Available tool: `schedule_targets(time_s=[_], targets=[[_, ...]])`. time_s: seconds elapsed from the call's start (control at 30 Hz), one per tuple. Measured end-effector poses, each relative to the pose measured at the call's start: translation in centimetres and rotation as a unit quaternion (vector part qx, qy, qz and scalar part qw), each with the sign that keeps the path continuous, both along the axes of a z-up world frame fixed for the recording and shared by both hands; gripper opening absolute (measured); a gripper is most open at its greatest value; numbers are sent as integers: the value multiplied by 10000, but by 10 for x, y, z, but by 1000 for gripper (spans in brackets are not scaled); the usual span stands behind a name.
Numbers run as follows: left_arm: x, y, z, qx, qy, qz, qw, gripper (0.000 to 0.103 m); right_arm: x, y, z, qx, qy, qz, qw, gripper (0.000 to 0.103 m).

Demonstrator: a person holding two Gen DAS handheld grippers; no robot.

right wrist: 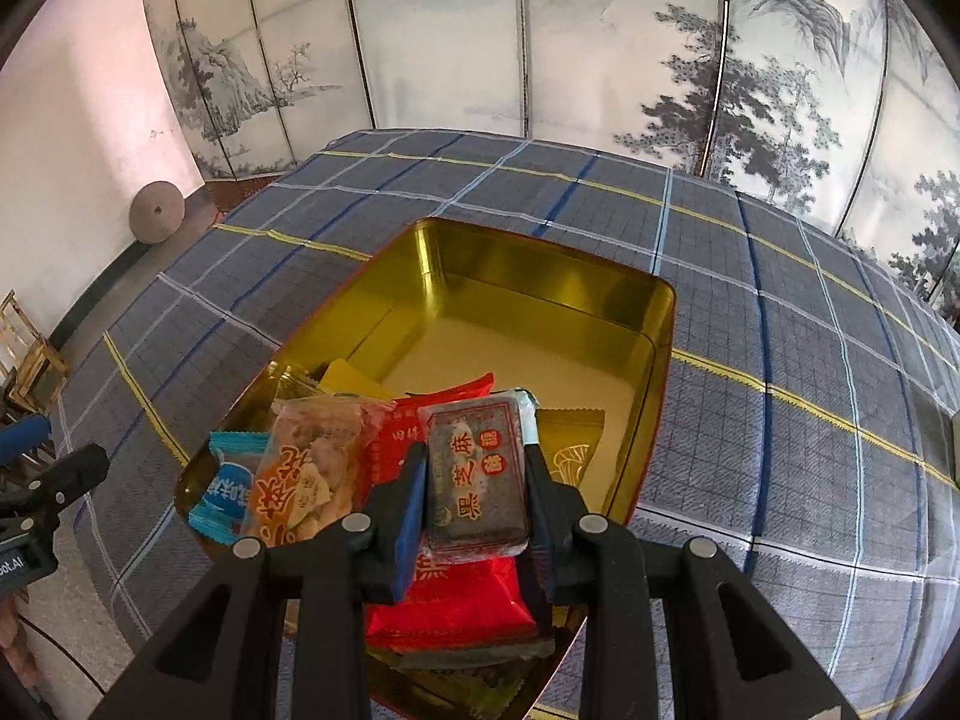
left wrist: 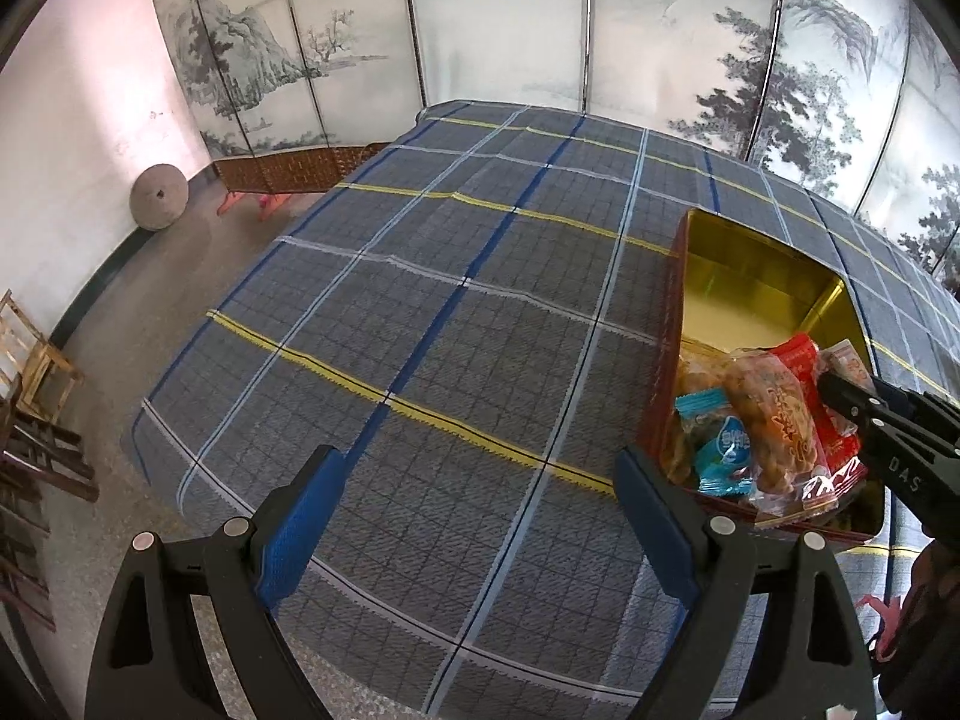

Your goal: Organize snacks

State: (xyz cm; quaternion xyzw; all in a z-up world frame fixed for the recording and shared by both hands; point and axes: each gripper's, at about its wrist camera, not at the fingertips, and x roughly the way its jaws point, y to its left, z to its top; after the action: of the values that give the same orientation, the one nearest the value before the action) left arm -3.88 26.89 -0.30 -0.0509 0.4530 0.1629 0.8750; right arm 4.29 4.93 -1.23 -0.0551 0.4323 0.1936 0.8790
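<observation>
Held snack: dark sesame-cake packet with red characters, at lower centre of the right wrist view, above the near end of the tin
Right hand-held gripper: clenched on the dark packet, blue pads pressing its two long sides
Tin: gold-lined rectangular box with a red outer wall, open, on the checked cloth; in the left wrist view it sits at the right edge
Snacks in the tin: heaped at its near end; far half bare gold
Orange packet: clear wrapper of fried pieces, left of the held packet
Blue-and-white candy: at the tin's lower left corner, touching the orange packet
Red packets: under and behind the held one
Yellow packet: just right of the gripper
Left hand-held gripper: released, jaws wide apart with nothing between them, over bare cloth left of the tin
Surface: covered with grey-blue cloth with yellow and blue stripes
Background: painted folding screen along the top; round stone disc against the wall at left
</observation>
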Motion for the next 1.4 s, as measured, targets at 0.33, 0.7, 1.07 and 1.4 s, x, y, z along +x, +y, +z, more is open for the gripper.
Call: schedule_targets(time_s=[0.33,0.7,1.07,1.4], targets=[[-1,1,-3,-15,38,33,10000,89,-1,3,-4,-47,28,1,10000,32],[-3,-4,-4,-49,40,-5,10000,89,-9,2,-5,-45,63,-84,9999,52],[-4,-14,-2,-23,54,-58,10000,89,-20,-4,3,-172,-67,-158,9997,65],[-5,-22,0,14,55,-122,9999,89,-41,-14,19,-141,-212,-261,9993,77]])
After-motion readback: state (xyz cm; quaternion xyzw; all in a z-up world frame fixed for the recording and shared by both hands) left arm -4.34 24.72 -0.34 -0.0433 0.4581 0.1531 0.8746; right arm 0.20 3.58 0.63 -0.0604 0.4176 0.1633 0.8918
